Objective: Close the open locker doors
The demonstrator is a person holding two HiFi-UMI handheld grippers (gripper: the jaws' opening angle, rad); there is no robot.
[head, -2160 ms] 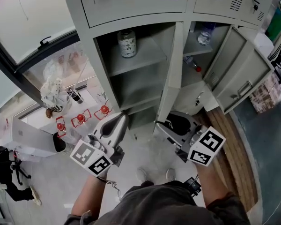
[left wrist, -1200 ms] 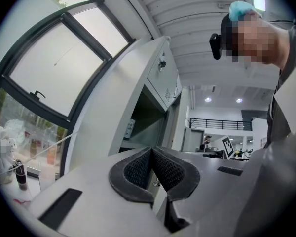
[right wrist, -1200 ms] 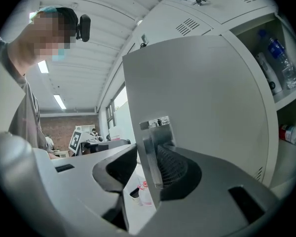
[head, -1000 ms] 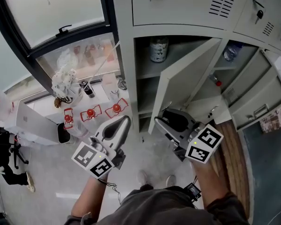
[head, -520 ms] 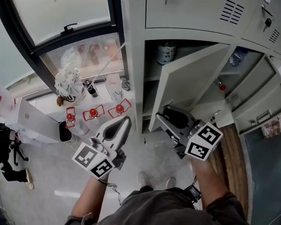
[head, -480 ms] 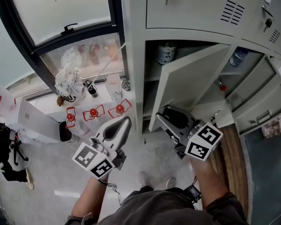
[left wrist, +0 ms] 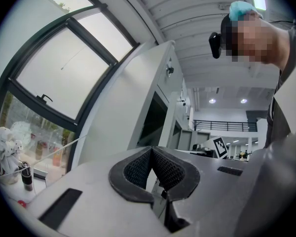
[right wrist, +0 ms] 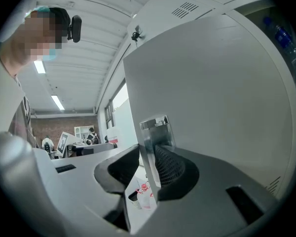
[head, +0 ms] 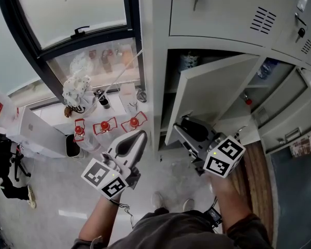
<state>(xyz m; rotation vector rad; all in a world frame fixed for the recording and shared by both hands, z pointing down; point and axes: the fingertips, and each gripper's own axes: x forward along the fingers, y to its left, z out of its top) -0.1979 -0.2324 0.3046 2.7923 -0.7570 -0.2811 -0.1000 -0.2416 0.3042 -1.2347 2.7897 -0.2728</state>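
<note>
Lockers (head: 155,45) of grey metal fill the upper right of the head view, beside a dark-framed window (head: 67,14). The upper doors are closed, and two lower ones stand open. The nearer locker door (head: 212,92) hangs swung partway out from its compartment, where a bottle (head: 188,61) stands on the shelf behind it. A second open door (head: 285,113) lies further right. The right gripper (head: 182,124) is at the lower edge of the nearer door. In the right gripper view its jaws have just been closing, and they now pinch the door's shiny metal latch tab (right wrist: 154,132), one pad on each side of it. The door's flat face (right wrist: 212,83) rises just behind. The left gripper (head: 140,135) is held out to the left of the lockers, well apart from any door. Its pads (left wrist: 138,169) are pressed together at the tips with nothing between them.
</note>
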